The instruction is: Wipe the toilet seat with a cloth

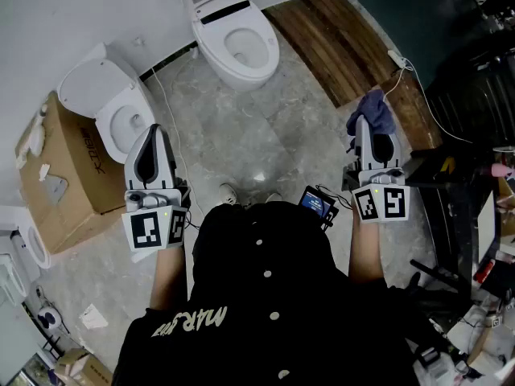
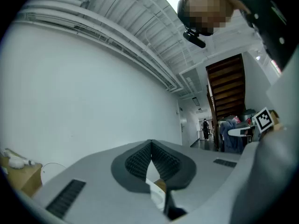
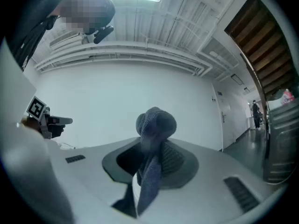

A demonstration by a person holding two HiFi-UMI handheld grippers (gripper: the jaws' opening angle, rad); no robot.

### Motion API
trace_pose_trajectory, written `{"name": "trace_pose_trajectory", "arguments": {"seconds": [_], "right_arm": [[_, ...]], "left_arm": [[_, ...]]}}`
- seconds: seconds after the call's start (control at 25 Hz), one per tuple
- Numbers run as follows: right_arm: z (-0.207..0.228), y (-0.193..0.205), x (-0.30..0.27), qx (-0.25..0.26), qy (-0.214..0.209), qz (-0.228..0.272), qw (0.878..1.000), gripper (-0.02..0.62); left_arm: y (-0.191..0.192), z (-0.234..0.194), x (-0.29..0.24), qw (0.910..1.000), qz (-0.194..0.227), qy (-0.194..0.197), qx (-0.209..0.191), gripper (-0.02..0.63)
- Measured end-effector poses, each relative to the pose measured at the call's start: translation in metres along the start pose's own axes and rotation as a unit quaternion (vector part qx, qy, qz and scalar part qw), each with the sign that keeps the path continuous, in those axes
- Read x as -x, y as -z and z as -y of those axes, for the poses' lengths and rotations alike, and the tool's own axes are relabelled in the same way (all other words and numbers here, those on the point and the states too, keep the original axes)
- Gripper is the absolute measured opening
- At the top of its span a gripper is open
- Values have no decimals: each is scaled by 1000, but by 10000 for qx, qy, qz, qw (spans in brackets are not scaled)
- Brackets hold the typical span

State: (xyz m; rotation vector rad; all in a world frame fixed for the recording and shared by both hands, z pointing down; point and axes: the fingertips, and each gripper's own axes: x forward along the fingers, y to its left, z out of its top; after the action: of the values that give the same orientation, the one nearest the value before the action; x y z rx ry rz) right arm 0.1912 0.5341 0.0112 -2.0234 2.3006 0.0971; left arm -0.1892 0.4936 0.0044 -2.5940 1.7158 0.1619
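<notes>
A white toilet [image 1: 237, 48] with its seat down stands at the far wall, ahead of me. A second white toilet [image 1: 113, 107] with its lid raised stands to the left. My right gripper [image 1: 366, 123] is shut on a blue-grey cloth [image 1: 370, 109], held well short and right of the toilets. In the right gripper view the cloth [image 3: 155, 125] bunches above the jaws and hangs down between them. My left gripper [image 1: 152, 133] is shut with nothing in it, near the left toilet's bowl. In the left gripper view its gripper [image 2: 151, 143] points at a bare white wall.
A cardboard box [image 1: 64, 175] leans by the left toilet. Dark wooden steps [image 1: 338, 39] run along the right, with a white cable and power strip [image 1: 396, 57]. Black racks and clutter [image 1: 475, 215] fill the right side. A small screen device [image 1: 316, 203] hangs at my waist.
</notes>
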Motion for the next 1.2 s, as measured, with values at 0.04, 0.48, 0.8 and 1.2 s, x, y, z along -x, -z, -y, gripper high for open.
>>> {"name": "trace_pose_trajectory", "arguments": {"seconds": [0.04,0.48,0.8,1.2], "right_arm": [[-1,0,0,6,-4,-4,10000,84],[-9,6,1,-105,42,-119,9999,84],[-20,-1,-1,-398,223,-11,9990,84],[-55,4,-6,-266,489,2,9984,86]], "left_arm": [[0,0,0,10000,4,2,8,9],[0,-8,1,9999,59,-8,119,9],[1,-30,1,9998,50,77,187,9],[11,-70,0,9992,-11,329,234,9]]}}
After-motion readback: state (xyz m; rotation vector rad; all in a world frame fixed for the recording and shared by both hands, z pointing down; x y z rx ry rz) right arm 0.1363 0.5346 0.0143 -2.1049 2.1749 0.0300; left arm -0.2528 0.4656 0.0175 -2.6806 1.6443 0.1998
